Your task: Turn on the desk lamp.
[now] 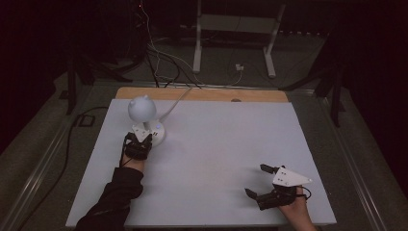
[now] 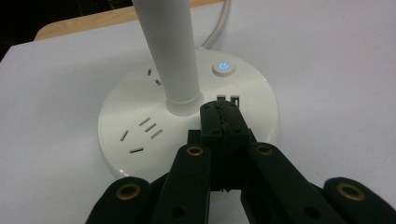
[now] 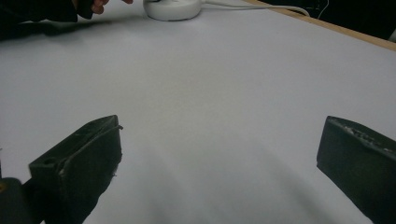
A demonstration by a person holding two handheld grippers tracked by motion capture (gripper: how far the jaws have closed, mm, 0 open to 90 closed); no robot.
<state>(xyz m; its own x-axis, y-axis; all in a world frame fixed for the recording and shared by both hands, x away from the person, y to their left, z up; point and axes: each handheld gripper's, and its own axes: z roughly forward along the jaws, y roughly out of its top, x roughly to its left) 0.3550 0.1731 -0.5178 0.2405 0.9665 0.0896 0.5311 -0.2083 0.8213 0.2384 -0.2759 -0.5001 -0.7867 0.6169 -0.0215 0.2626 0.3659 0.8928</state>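
Room: dark, cables on the floor, a white-legged stand (image 1: 235, 29) behind the table.
Table (image 1: 216, 144): pale grey top, wooden edge along the far side.
Desk lamp (image 1: 144, 120): far left of the table; round white base (image 2: 140, 116) with socket slots, white stem (image 2: 168, 51) rising from its middle, globe-shaped head (image 1: 141, 109) above.
Power button (image 2: 222, 67): on the base, lit blue ring with a power symbol (no other writing readable).
USB ports (image 2: 228, 99): two, side by side on the base, just ahead of the jaw tips.
Cord (image 1: 175, 101): white, leading off the far edge.
Left gripper (image 2: 219, 114): jaws pressed together with nothing between them, tips over the base beside the stem foot.
Right gripper (image 1: 255, 180): near right of the table, well apart from the lamp, jaws spread wide over bare tabletop.
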